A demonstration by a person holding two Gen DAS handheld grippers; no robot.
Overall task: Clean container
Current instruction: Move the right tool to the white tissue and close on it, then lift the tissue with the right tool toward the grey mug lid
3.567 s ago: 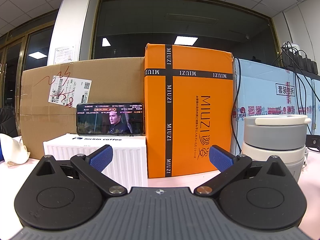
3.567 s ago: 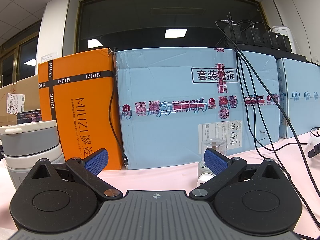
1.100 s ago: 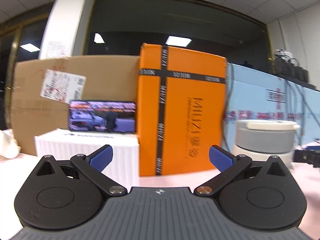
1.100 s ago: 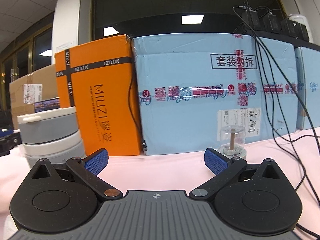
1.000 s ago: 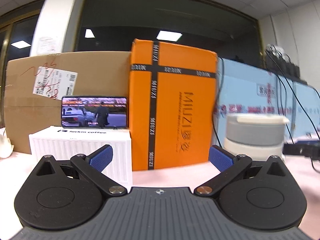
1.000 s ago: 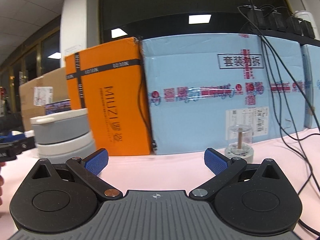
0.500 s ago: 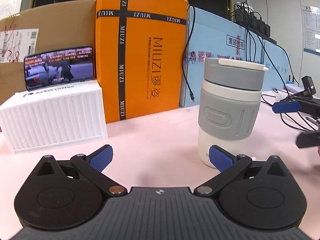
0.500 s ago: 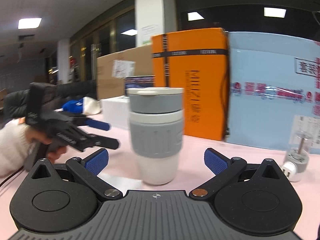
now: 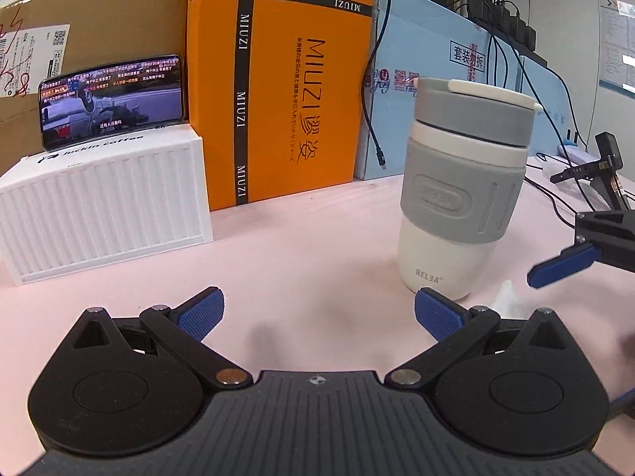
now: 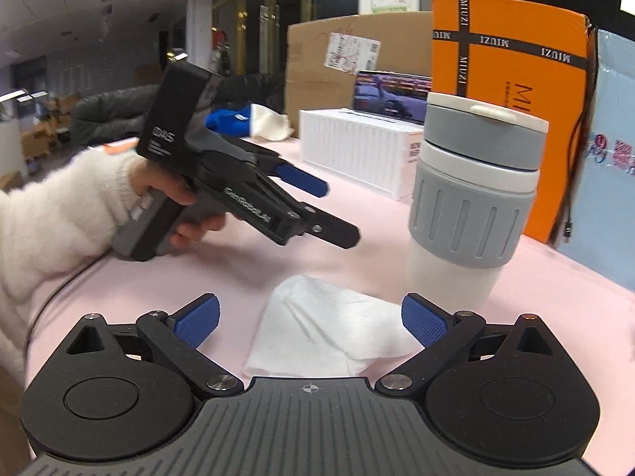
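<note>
A white travel cup with a grey sleeve and grey lid (image 9: 460,194) stands upright on the pink table; it also shows in the right wrist view (image 10: 472,206). A crumpled white paper towel (image 10: 329,325) lies on the table in front of the cup, just ahead of my right gripper (image 10: 309,321), which is open and empty. My left gripper (image 9: 317,309) is open and empty, a short way to the left of the cup. One blue fingertip of the right gripper shows in the left wrist view (image 9: 563,265).
An orange MIUZI box (image 9: 278,87), a light blue box (image 9: 436,59) and a brown carton (image 9: 91,31) stand along the back. A white ribbed box (image 9: 103,202) holds a phone (image 9: 111,99). Black cables (image 9: 555,198) lie at the right.
Both grippers have risen and tilted down toward the table and closed in on the cup. The right gripper has swung left, bringing the paper towel and the left hand into view.
</note>
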